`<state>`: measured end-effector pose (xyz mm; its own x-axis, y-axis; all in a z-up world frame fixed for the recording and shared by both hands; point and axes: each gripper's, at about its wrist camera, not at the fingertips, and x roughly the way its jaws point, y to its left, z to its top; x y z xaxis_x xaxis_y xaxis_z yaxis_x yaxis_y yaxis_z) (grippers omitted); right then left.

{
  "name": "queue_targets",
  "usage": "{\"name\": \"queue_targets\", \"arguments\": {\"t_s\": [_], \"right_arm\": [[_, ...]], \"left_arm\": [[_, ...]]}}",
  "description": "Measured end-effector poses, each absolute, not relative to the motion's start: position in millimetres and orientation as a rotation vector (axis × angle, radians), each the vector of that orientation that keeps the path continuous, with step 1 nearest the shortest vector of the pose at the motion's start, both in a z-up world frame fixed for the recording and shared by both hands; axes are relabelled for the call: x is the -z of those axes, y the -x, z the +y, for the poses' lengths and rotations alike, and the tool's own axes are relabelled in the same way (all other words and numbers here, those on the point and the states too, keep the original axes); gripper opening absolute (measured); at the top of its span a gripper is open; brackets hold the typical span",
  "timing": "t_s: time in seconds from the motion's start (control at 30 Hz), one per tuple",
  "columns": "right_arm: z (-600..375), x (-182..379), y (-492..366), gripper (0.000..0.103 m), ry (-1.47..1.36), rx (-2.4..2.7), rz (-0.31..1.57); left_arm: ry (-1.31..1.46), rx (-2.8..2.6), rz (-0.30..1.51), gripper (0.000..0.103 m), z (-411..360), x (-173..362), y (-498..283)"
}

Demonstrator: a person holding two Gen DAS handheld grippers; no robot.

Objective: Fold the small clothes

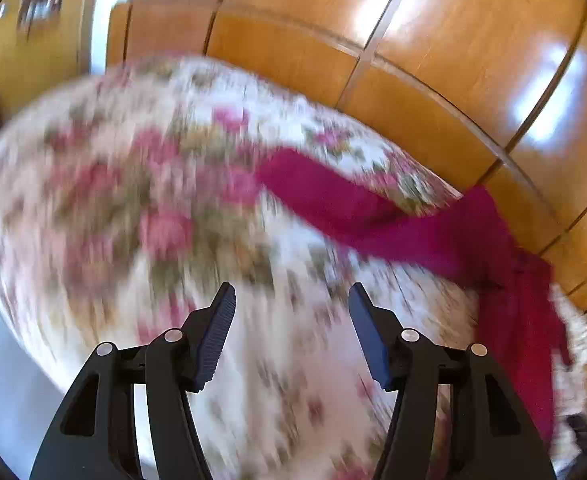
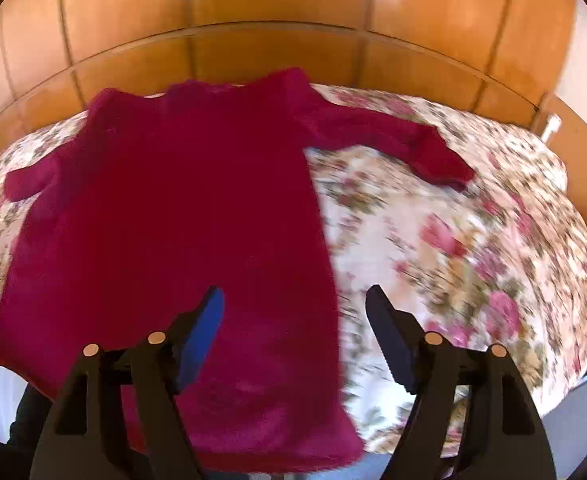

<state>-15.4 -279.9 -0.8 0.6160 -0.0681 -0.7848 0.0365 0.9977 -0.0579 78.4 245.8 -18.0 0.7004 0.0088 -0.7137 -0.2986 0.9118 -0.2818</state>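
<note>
A magenta long-sleeved knit top [image 2: 181, 216] lies spread flat on a floral bedspread [image 2: 453, 240], neck toward the wooden wall, both sleeves stretched sideways. My right gripper [image 2: 295, 296] hovers open above its lower right part, nothing between the fingers. In the left wrist view, which is blurred, the top [image 1: 433, 232] shows at the right, one sleeve reaching toward the middle. My left gripper [image 1: 291, 294] stands open over bare bedspread [image 1: 133, 200], left of the top and apart from it.
Glossy wooden wardrobe panels [image 2: 293, 8] run close behind the bed. The bed's near edge drops to a pale floor [image 1: 5, 380] at the lower left. A dark shape [image 2: 25, 420] sits at the bottom left of the right wrist view.
</note>
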Motion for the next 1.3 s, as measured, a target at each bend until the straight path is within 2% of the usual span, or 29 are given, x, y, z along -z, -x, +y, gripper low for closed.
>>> {"name": "queue_targets", "arguments": {"t_s": [0.3,0.43,0.47,0.5,0.57,0.6,1.03,1.13,1.3], "right_arm": [[-212,29,-13,0.076,0.036,-0.082,0.992],[-203,43,-35,0.076,0.045,-0.098,1.023],[-200,45,-40,0.076,0.041,-0.099,1.025],[-199,44,-43,0.076,0.036,-0.101,1.026],[-197,44,-47,0.076,0.030,-0.098,1.023],[-197,44,-48,0.076,0.027,-0.098,1.022],[-174,53,-75,0.076,0.008,-0.170,1.005],[-168,55,-76,0.076,-0.003,-0.186,0.996],[-161,55,-77,0.076,-0.004,-0.197,0.989]], "left_arm": [[-0.169,0.013,0.799,0.057,190,38,-139],[-0.280,0.060,0.826,0.057,172,57,-163],[-0.286,0.077,0.848,0.045,171,63,-171],[-0.287,0.087,0.887,0.020,169,70,-182],[-0.287,0.073,0.929,0.006,171,76,-191],[-0.247,0.081,0.929,0.004,177,72,-192],[0.270,0.095,0.880,0.003,287,-68,-165],[0.312,0.045,0.933,0.003,310,-72,-187],[0.332,-0.130,1.023,0.005,349,-42,-234]]}}
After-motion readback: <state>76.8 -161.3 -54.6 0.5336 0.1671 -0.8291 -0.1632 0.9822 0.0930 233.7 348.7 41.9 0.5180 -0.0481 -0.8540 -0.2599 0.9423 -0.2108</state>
